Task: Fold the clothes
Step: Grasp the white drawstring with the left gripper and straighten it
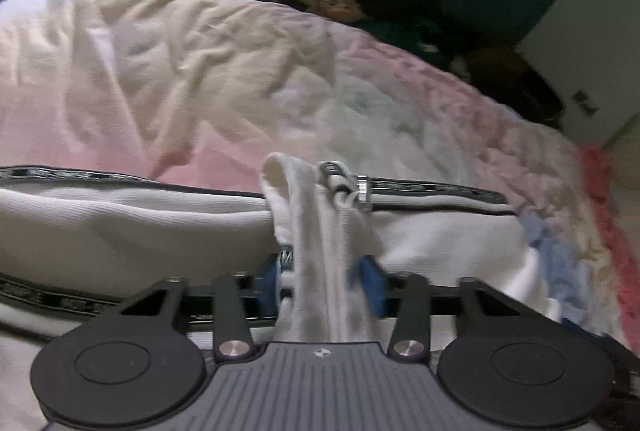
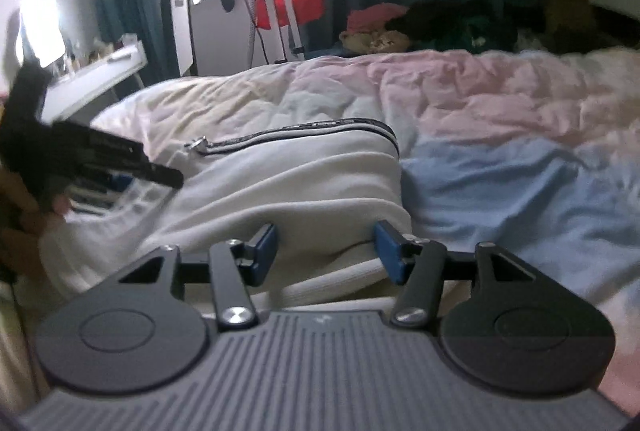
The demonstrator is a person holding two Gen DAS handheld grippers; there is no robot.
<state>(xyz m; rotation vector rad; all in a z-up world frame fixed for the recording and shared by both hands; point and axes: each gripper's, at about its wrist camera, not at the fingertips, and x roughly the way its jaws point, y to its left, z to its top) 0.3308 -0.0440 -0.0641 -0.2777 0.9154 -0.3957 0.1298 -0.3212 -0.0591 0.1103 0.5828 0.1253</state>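
at lower centre of the left wrist view the left gripper has its fingers clamped on a bunched fold of the white jacket lying on the bed, while the right gripper holds its fingers apart around the jacket's hem.

Both grippers share one build. The left gripper has a grey ribbed body with a small white mark near its front edge, flanked by two round black discs, each with a raised inner circle. Black link arms run forward from silver screws to a black crossbar carrying two blue pads. The right gripper looks the same — grey ribbed body, black discs, silver screws, blue fingers. In the right wrist view, bare skin of the person's hand shows at the left edge beneath a black, blurred frame.
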